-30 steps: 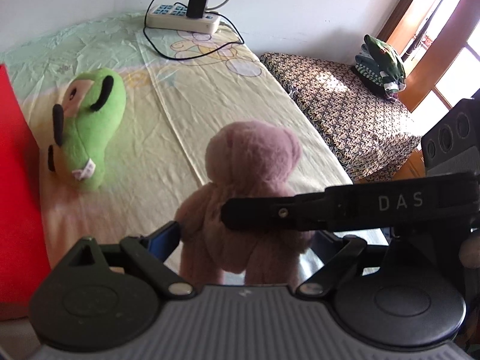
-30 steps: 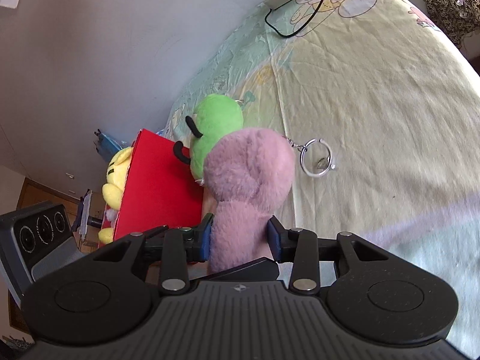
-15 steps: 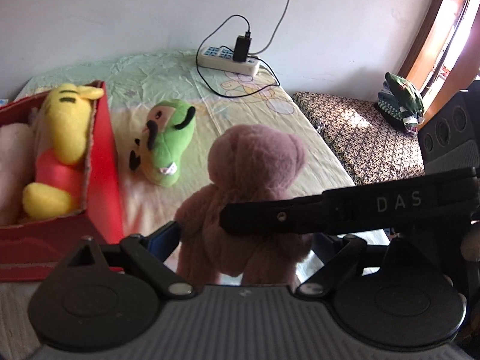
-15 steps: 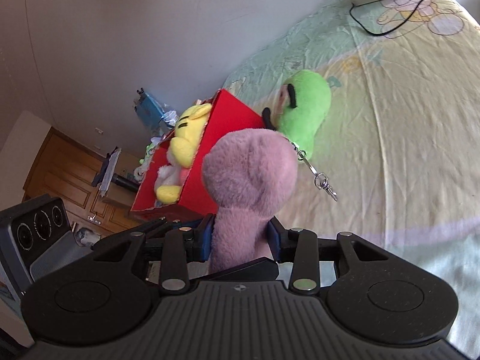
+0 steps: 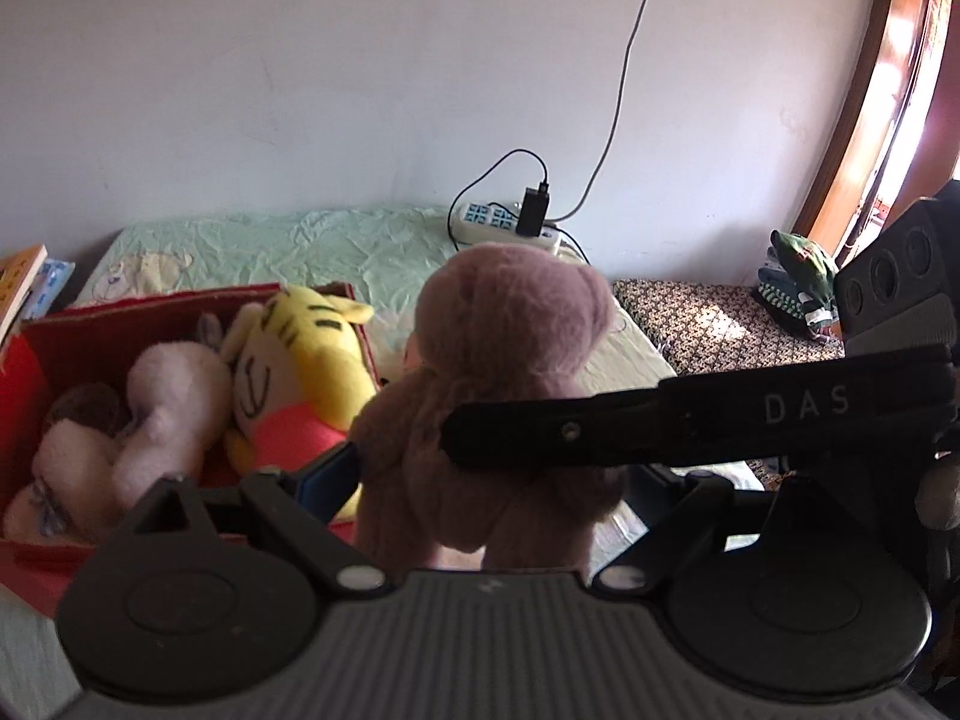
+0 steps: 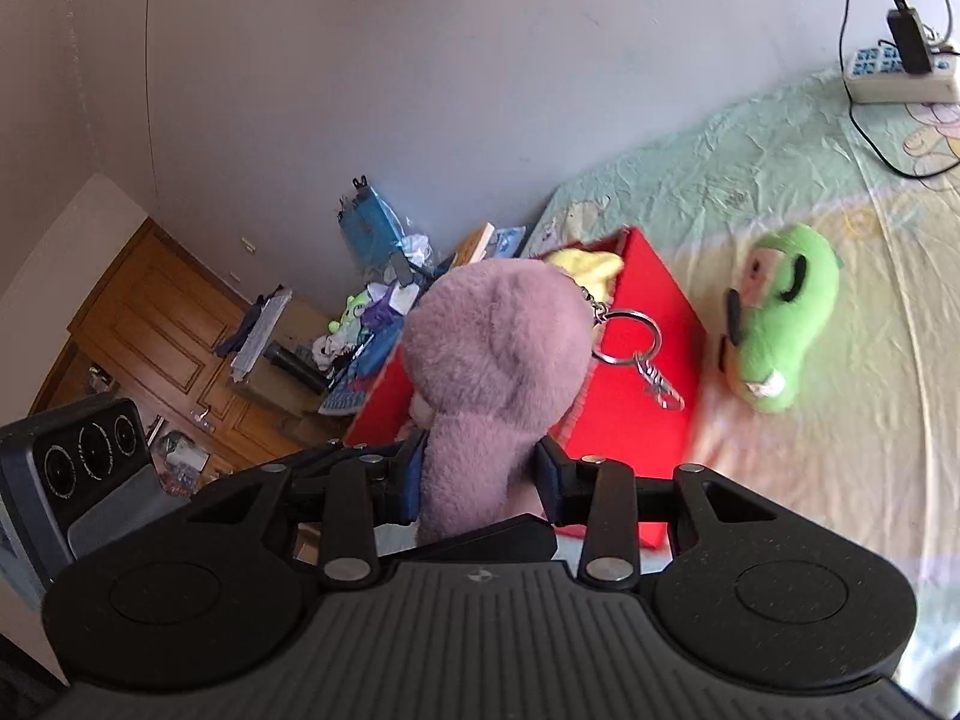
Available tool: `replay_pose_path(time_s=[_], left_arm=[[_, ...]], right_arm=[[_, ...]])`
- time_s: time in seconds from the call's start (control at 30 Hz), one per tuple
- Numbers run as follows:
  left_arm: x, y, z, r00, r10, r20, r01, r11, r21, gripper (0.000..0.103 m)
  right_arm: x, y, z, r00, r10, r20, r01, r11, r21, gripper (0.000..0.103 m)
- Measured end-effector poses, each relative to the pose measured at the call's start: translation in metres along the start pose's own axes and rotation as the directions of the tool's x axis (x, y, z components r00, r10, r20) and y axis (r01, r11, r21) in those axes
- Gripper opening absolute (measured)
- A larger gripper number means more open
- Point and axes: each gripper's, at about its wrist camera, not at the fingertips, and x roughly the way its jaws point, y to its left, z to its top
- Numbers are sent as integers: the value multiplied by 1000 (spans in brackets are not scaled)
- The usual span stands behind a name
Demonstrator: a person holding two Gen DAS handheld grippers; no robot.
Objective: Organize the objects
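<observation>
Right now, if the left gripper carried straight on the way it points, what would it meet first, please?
The pinkish plush bear already sits between the left gripper's fingers, so it comes first; beyond it probably the bed sheet, though depth is unclear.

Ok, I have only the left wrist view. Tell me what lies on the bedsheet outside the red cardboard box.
Observer: One green plush toy lies on the sheet right beside the red cardboard box.
Operator: Now report how the bear is gripped.
Observer: The right gripper has both jaws pressed into the mauve plush bear, below its head.
Operator: Check the head for loose parts.
Observer: A metal keyring dangles from the head, in front of the box's side.
</observation>
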Motion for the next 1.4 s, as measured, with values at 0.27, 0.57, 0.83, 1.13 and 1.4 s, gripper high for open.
replay_pose_path(time_s=[0.27, 0.57, 0.83, 1.13, 1.4], left_arm=[[-29, 61, 10, 998, -39, 53, 39, 999, 4, 90], [-53, 126, 15, 996, -24, 87, 25, 1000, -8, 90], [-51, 168, 14, 997, 14, 73, -10, 999, -51, 90], [-30, 173, 7, 1000, 16, 21, -16, 1000, -10, 91], [-2, 179, 3, 998, 6, -55, -7, 1000, -30, 91]], right_arm=[[46, 41, 4, 999, -28, 44, 29, 999, -25, 40], [99, 77, 10, 998, -27, 64, 32, 996, -85, 40], [141, 87, 13, 999, -31, 35, 34, 995, -97, 40], [172, 79, 17, 998, -57, -18, 56, 996, -70, 39], [181, 61, 22, 989, -127, -77, 121, 990, -68, 38]])
